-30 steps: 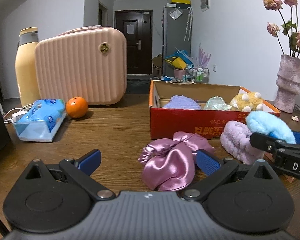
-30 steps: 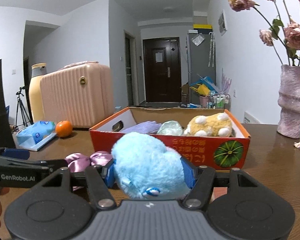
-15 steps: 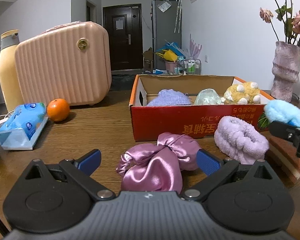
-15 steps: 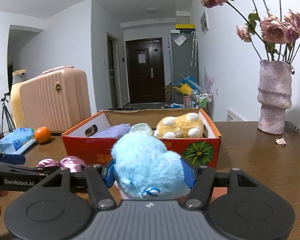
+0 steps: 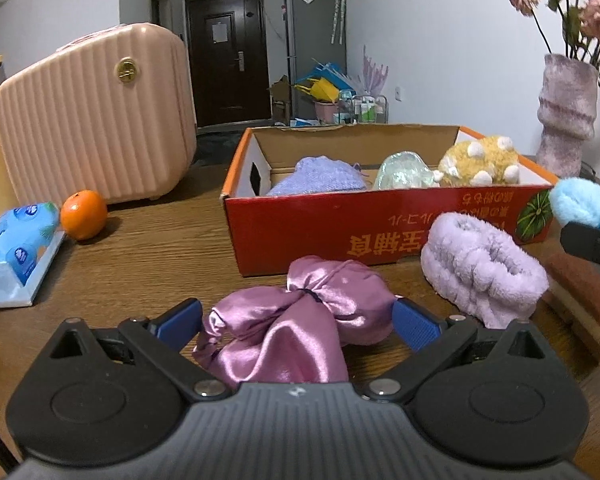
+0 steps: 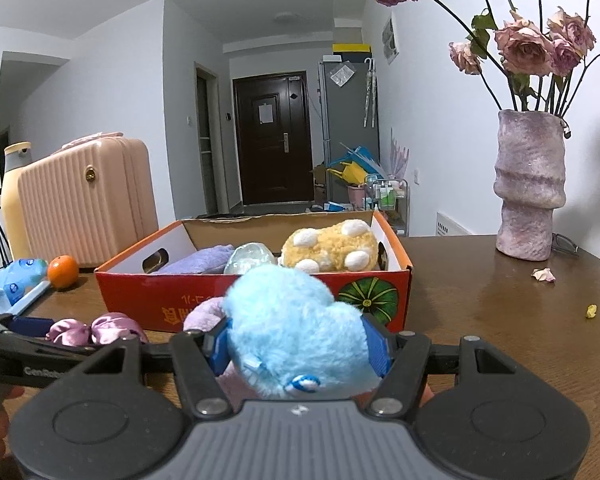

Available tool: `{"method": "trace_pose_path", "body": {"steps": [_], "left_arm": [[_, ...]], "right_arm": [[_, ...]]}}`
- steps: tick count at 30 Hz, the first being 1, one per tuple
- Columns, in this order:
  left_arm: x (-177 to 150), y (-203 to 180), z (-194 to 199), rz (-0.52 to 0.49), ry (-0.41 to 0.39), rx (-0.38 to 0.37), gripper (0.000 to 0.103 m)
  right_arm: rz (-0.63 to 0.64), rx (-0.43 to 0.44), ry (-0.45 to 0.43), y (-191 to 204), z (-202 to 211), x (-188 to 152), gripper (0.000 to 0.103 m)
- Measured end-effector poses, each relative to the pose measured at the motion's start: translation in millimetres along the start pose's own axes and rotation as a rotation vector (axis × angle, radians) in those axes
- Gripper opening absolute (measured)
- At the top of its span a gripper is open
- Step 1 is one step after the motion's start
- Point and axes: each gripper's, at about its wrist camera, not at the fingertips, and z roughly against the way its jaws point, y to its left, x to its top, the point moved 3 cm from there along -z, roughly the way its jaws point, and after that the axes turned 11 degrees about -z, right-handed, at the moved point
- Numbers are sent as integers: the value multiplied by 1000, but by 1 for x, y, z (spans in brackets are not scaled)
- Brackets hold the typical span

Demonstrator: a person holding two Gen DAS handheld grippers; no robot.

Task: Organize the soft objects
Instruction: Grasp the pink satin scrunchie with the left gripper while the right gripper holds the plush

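A pink satin scrunchie (image 5: 292, 328) lies on the wooden table between the blue pads of my left gripper (image 5: 296, 320), which is open around it. Just behind stands a red cardboard box (image 5: 340, 236) holding a lilac knit piece (image 5: 316, 180), a clear bluish item (image 5: 404, 170) and a yellow plush (image 5: 480, 162). A lilac fluffy band (image 5: 480, 272) rests in front of the box's right half. My right gripper (image 6: 296, 344) is shut on a blue fluffy toy (image 6: 292, 320), held just before the box's (image 6: 260, 304) front wall.
On the left stand a pink ribbed case (image 5: 92, 120), an orange (image 5: 83, 214) and a blue tissue pack (image 5: 16, 248). A lilac vase (image 6: 528, 188) with dried roses stands at the right rear, with fallen petals (image 6: 543, 275) on the table near it.
My left gripper has moved in on the satin scrunchie, which now sits centred between its pads. The right gripper has carried the blue toy to the right along the box front.
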Motion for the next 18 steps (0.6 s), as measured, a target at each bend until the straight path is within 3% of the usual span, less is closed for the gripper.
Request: {"method": "trace_pose_path", "body": {"steps": [5,12,18], "left_arm": [[-1,-4,-3,-22,9,-4,98],[-6,-3,-8,-29,49,-11,58],[-9,-2,-11,-29,70,-15,44]], "right_arm": [[-1,1,3,0,0,0,63],[3,9,9,1,-1,-2,64],[10,21,15,3,0,-3,64]]}}
